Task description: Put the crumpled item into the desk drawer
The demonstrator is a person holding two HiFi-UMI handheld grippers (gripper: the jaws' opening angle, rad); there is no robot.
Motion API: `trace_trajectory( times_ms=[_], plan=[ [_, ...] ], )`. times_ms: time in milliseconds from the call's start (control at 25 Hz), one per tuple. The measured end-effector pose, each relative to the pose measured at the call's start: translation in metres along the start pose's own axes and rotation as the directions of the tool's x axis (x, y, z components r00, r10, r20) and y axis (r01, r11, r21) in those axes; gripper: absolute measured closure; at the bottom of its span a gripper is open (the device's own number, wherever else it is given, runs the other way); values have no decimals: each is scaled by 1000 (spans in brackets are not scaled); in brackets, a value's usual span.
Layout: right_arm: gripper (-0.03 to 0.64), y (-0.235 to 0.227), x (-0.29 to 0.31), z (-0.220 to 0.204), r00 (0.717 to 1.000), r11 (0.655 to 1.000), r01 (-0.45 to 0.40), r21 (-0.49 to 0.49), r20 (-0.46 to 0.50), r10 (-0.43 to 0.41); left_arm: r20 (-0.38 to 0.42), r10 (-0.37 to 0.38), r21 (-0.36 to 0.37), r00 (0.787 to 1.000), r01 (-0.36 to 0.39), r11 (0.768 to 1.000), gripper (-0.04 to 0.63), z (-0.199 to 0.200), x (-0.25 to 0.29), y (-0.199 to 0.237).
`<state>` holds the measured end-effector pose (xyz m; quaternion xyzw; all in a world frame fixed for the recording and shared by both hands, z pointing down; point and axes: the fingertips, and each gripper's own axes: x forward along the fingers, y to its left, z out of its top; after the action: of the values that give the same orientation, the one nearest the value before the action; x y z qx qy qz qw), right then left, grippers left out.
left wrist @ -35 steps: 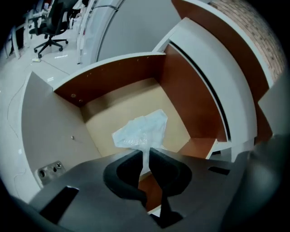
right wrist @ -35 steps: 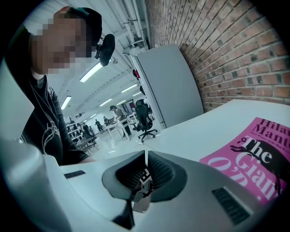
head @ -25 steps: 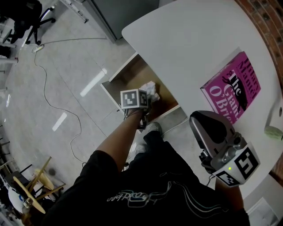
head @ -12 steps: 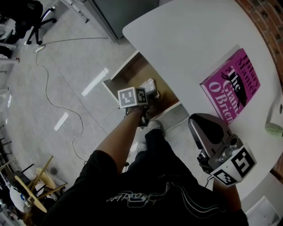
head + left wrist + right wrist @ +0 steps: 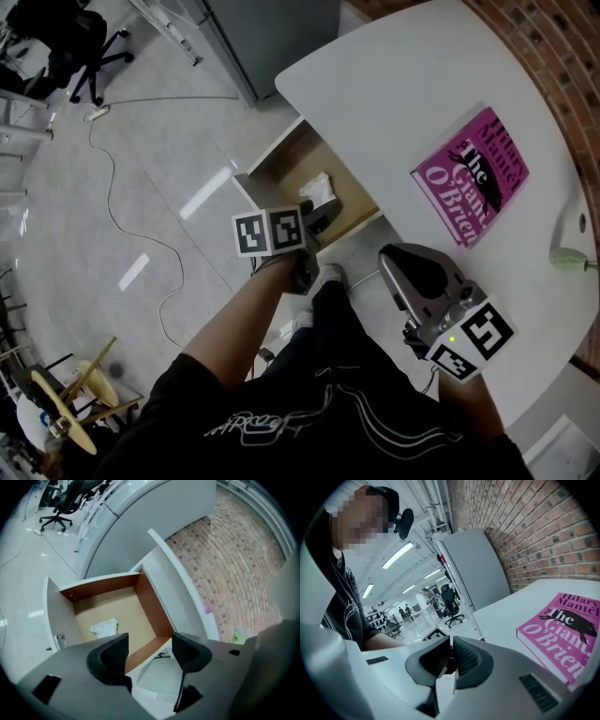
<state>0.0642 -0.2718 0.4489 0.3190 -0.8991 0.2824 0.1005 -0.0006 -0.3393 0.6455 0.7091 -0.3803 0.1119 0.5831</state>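
Both empty: left gripper (image 5: 149,654) jaws opening over drawer (image 5: 146,603), crumpled paper (image 5: 105,627) lying inside, lower-left of centre; right gripper (image 5: 451,660) jaws closed.

An open drawer (image 5: 289,161) stuck out from under the left edge of the desk (image 5: 403,84). The crumpled item (image 5: 317,188) lay on the drawer's floor. A book (image 5: 471,174) lay on the desk, well to the drawer's right.

Left gripper (image 5: 150,649): we find jaws opening, nothing between them.
Right gripper (image 5: 450,651): we find jaws together.
Left arm (image 5: 246,305): extended forward.
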Motion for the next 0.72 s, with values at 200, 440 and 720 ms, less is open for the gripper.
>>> trace_trajectory(
  times_ms=[200,440,720],
  plan=[
    [569,28,-16,16,1000,999,-5,-48,28,6,53,-53,147,997,45,988,363,2,-77,-53],
    [569,72,-39,30,998,995,-22,-97,50,27,136,-115,293,984,71,953,457,-7,-171,-116],
    [569,122,-66,48,994,987,-19,-159,100,35,173,-222,471,960,118,874,529,-31,-255,-191]
  ],
)
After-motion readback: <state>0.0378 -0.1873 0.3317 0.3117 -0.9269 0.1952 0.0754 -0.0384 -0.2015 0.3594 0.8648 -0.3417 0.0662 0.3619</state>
